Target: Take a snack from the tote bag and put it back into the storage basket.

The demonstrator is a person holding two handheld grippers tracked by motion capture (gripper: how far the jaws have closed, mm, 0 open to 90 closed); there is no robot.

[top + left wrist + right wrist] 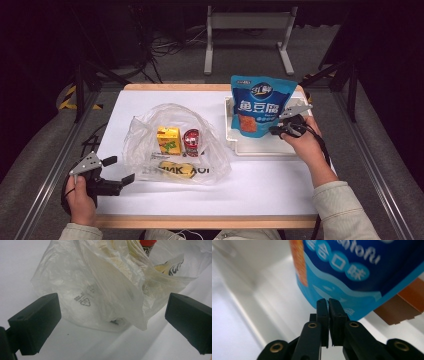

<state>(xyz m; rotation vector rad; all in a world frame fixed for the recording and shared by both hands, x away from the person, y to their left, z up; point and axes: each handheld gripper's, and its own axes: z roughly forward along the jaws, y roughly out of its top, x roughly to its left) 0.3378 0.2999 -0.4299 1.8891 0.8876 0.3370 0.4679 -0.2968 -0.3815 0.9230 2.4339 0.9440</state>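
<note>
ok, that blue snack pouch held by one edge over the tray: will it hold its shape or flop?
The blue pouch probably stays fairly flat: it stands upright with the right claw pinching only its lower edge. It looks light, likely swinging if moved fast. Its glossy film may slip in so thin a pinch above the white tray.

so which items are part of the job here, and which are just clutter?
In play:
- blue snack pouch, pinched by right tongs
- white tray
- clear plastic bag, left tongs open beside it

Lying about:
- floor cables
- metal stand
</note>
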